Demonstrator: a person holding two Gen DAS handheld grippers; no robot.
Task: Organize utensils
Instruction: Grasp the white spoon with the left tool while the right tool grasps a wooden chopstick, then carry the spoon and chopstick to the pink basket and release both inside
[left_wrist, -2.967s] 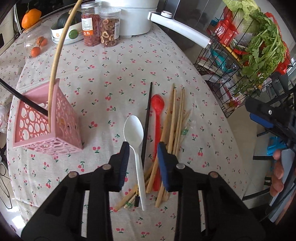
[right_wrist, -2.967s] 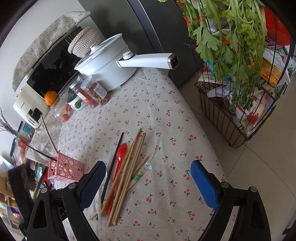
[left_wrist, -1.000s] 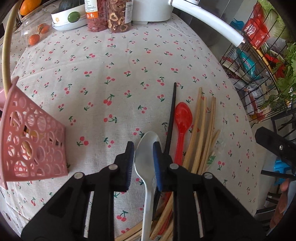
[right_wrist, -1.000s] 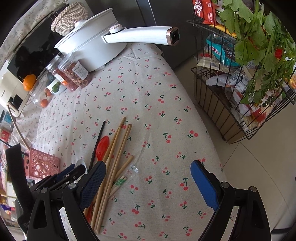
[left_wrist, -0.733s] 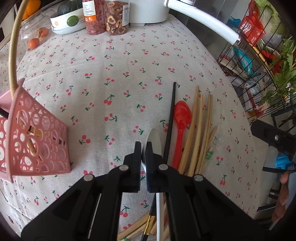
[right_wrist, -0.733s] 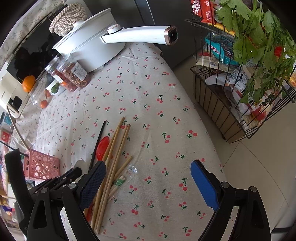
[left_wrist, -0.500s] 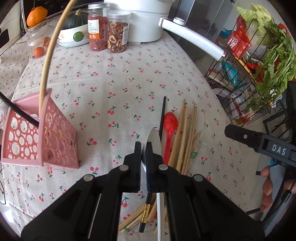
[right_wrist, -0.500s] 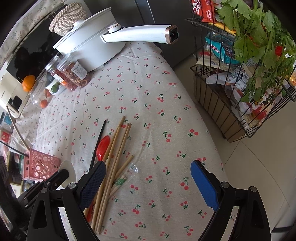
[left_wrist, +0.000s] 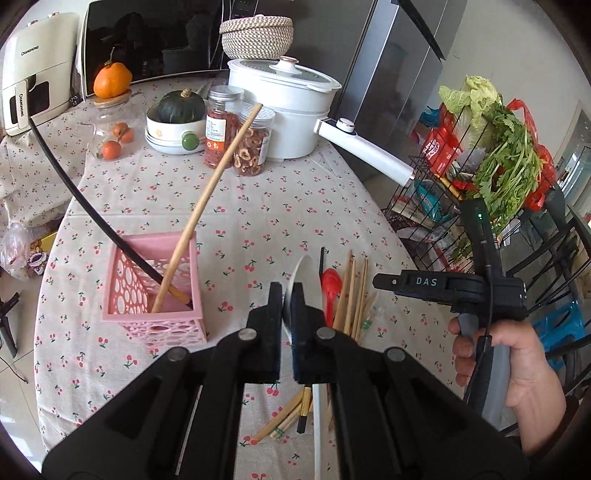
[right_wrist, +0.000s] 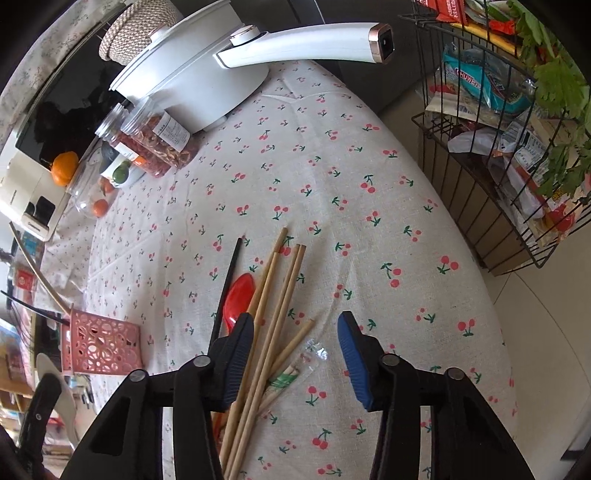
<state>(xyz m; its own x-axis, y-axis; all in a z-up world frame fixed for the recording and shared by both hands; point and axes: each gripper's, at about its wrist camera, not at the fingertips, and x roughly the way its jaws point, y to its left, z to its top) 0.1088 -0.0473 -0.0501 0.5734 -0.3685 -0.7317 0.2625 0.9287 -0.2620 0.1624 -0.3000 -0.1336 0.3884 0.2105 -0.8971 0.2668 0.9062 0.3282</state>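
Note:
My left gripper (left_wrist: 286, 299) is shut on a white plastic spoon (left_wrist: 306, 275) and holds it lifted above the table, right of the pink perforated basket (left_wrist: 155, 291). The basket holds a wooden chopstick (left_wrist: 207, 199) and a black one (left_wrist: 85, 206). On the cloth lie a red spoon (right_wrist: 238, 295), several wooden chopsticks (right_wrist: 275, 302) and a black chopstick (right_wrist: 229, 280). My right gripper (right_wrist: 295, 332) is open, low over the wooden chopsticks. It also shows in the left wrist view (left_wrist: 424, 282).
A white pot (left_wrist: 284, 107) with a long handle (right_wrist: 306, 44), two jars (left_wrist: 240, 133), a bowl with a squash (left_wrist: 177, 125) and an orange (left_wrist: 110, 79) stand at the back. A wire rack (right_wrist: 498, 155) with greens stands off the table's right edge.
My left gripper closed on the white spoon and lifted it off the table. My right gripper moved down toward the wooden chopsticks.

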